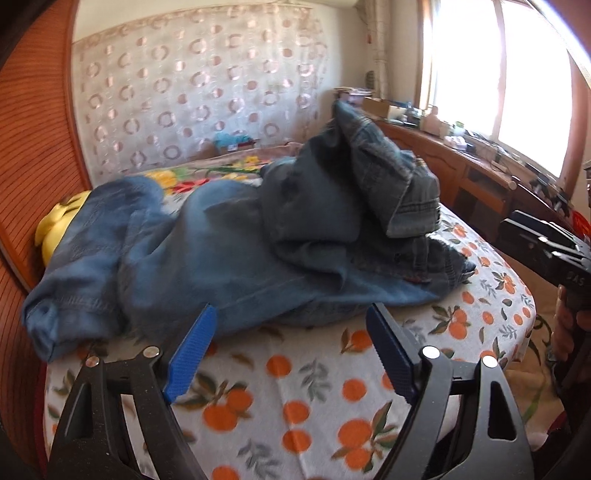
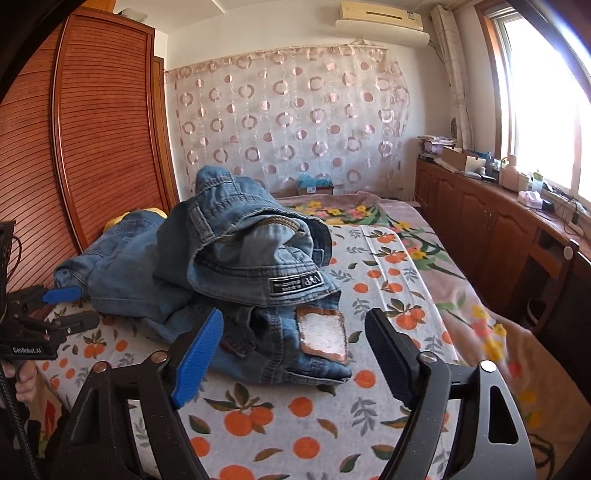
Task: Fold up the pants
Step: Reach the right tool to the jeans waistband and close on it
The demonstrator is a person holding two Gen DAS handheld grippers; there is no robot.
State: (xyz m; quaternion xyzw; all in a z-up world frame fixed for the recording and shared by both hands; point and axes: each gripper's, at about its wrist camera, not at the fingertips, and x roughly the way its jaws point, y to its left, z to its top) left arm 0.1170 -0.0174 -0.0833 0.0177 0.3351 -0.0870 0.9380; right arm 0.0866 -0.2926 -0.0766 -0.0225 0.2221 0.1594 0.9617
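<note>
I see the jeans (image 2: 229,266) heaped unfolded at twelve o'clock; both my left gripper (image 1: 291,347) and right gripper (image 2: 295,350) gape empty, folding unstarted.

You worked in a home bedroom: a bed (image 2: 369,417) under an orange-print blanket, a louvred wardrobe (image 2: 107,147), a curtain (image 2: 295,122), a wall air conditioner (image 2: 380,16).

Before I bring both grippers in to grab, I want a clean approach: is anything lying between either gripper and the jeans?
Nothing visible. Only bare orange-print blanket lies between the open left gripper and the jeans, and likewise ahead of the open right gripper.
</note>
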